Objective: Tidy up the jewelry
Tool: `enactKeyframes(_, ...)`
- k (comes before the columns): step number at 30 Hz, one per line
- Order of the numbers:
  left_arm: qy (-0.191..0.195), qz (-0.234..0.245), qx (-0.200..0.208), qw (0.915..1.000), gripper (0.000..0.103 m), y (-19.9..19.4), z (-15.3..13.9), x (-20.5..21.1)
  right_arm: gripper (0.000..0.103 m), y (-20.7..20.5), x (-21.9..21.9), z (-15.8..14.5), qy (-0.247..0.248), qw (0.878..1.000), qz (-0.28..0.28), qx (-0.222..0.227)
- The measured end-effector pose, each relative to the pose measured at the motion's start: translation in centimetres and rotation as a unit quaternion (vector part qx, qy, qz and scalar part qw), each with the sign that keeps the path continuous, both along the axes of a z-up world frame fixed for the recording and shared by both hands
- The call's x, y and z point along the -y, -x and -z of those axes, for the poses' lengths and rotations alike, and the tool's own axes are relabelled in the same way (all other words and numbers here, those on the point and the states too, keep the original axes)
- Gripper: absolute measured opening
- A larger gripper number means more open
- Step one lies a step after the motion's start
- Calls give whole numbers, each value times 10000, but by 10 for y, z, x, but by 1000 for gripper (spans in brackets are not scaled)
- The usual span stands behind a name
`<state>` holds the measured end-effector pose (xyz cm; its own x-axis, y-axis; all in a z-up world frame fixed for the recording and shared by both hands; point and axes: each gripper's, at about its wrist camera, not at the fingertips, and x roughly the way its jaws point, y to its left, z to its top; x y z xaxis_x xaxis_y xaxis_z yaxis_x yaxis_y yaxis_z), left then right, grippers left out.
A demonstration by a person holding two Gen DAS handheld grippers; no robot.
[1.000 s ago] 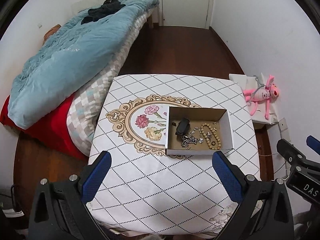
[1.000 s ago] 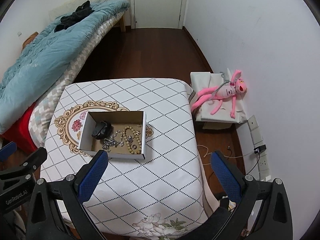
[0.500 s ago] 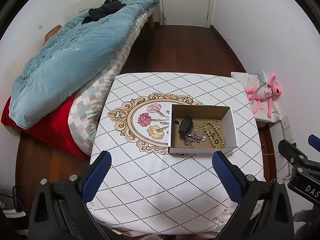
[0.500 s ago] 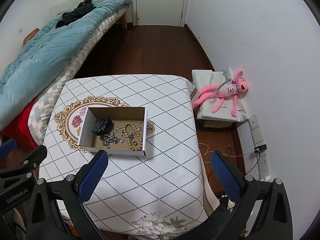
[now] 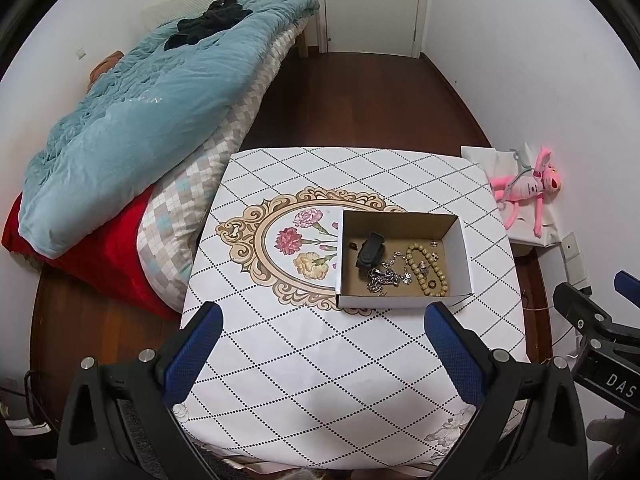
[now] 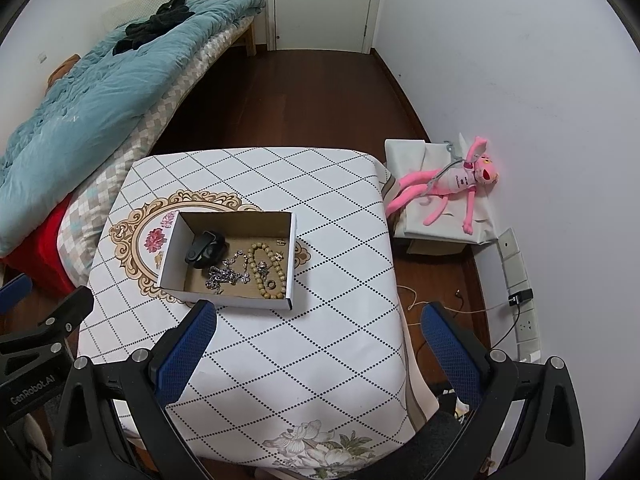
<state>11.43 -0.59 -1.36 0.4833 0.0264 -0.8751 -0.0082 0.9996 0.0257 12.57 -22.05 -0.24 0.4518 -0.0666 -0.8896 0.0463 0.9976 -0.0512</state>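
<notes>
Slightly lower in both wrist views, the cardboard box (image 5: 403, 262) is now being seen than it was a second ago, so both grippers are being tipped or carried a little; the box itself does not seem to be moved on the table (image 5: 320, 360). The jaws of the left gripper (image 5: 322, 350) are being held wide apart and nothing is being held between them. The jaws of the right gripper (image 6: 316, 350) are being held just as wide, also with nothing in them. Both grippers are being kept above the near part of the table, well apart from the box.

Inside the box, a black clasp-like piece (image 5: 370, 250), a silver chain (image 5: 385, 278) and a string of tan beads (image 5: 426, 268) are lying together; the chain and the beads are touching and seem partly tangled. A few small pieces are lying near them, too small to be named.

As a judgement, the task is only being started: nothing is being sorted or separated yet, and every piece is remaining to be picked out and arranged. Beyond the table, a bed (image 5: 132, 120) and a pink plush toy (image 6: 452, 188) are being seen.
</notes>
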Motion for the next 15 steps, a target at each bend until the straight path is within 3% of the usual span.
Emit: enactKeyframes(15, 33, 39, 39, 10000, 103, 0, -5, 3, 103, 1, -2, -1, 30, 10000, -15, -8)
